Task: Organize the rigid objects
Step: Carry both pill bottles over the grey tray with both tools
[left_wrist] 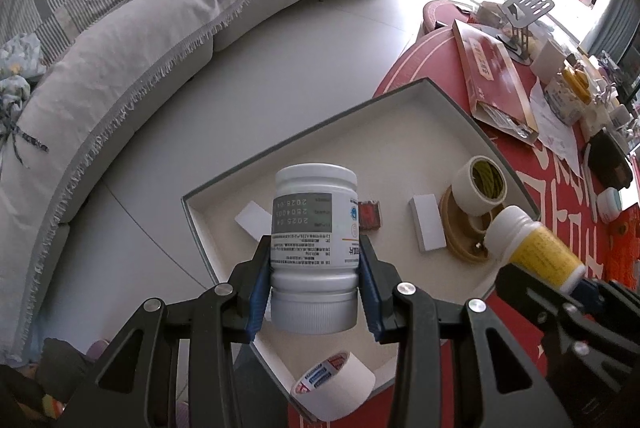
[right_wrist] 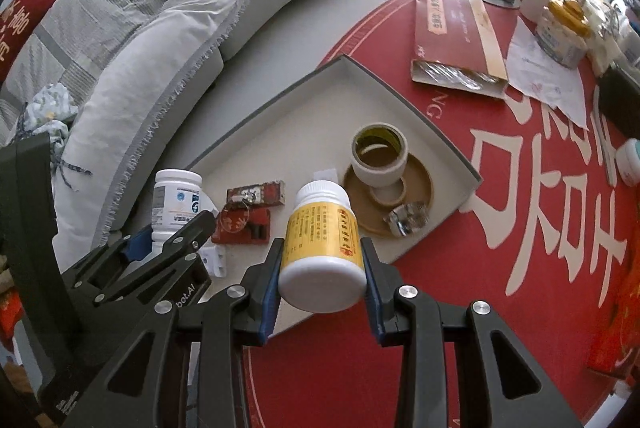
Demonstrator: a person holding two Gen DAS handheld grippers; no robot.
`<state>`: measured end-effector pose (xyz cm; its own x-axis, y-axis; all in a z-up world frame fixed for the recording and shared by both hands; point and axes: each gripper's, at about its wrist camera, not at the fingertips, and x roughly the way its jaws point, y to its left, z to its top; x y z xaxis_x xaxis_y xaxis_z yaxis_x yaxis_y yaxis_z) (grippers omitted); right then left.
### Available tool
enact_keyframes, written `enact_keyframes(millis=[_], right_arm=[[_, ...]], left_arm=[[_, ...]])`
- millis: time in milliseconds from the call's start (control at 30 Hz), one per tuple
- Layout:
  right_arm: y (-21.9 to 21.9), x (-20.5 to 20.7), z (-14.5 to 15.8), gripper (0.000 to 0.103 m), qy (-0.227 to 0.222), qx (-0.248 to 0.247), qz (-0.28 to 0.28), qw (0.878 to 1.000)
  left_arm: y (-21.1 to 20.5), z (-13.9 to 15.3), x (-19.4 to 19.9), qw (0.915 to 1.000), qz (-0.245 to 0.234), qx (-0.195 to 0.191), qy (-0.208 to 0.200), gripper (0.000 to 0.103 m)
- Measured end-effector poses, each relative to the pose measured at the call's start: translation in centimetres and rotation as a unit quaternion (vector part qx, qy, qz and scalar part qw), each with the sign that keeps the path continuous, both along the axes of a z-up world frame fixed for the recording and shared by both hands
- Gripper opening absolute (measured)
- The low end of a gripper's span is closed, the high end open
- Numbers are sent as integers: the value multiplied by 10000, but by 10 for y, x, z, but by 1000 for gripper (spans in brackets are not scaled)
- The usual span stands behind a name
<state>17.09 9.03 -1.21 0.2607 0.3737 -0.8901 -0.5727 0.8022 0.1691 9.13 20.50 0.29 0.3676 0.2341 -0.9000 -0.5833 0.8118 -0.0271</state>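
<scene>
Over the red table (right_wrist: 500, 268), beside the long grey sofa (left_wrist: 132, 40), a shallow grey-rimmed tray (left_wrist: 304, 132) sits at the table's near-left edge. In it, toward the far right, a round wooden dish (right_wrist: 420, 204) carries a roll of tape (right_wrist: 380, 156); two small white blocks (left_wrist: 427, 224) lie left of it, and another tape roll (left_wrist: 332, 384) lies at the near corner. The left gripper (left_wrist: 314, 268) pinches a white pill bottle (left_wrist: 314, 228), cap toward the camera, above the tray's left part. The right gripper (right_wrist: 322, 268) clamps a yellow-labelled bottle (right_wrist: 322, 248), tilted, above the tray's near edge.
</scene>
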Motion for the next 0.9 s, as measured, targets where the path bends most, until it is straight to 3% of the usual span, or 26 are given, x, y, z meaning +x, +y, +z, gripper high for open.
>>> enact_keyframes(millis=[900], right_arm=[[28, 22, -21, 37, -80, -157, -42, 9998]], left_arm=[[19, -23, 24, 9999, -2, 7, 150, 43]])
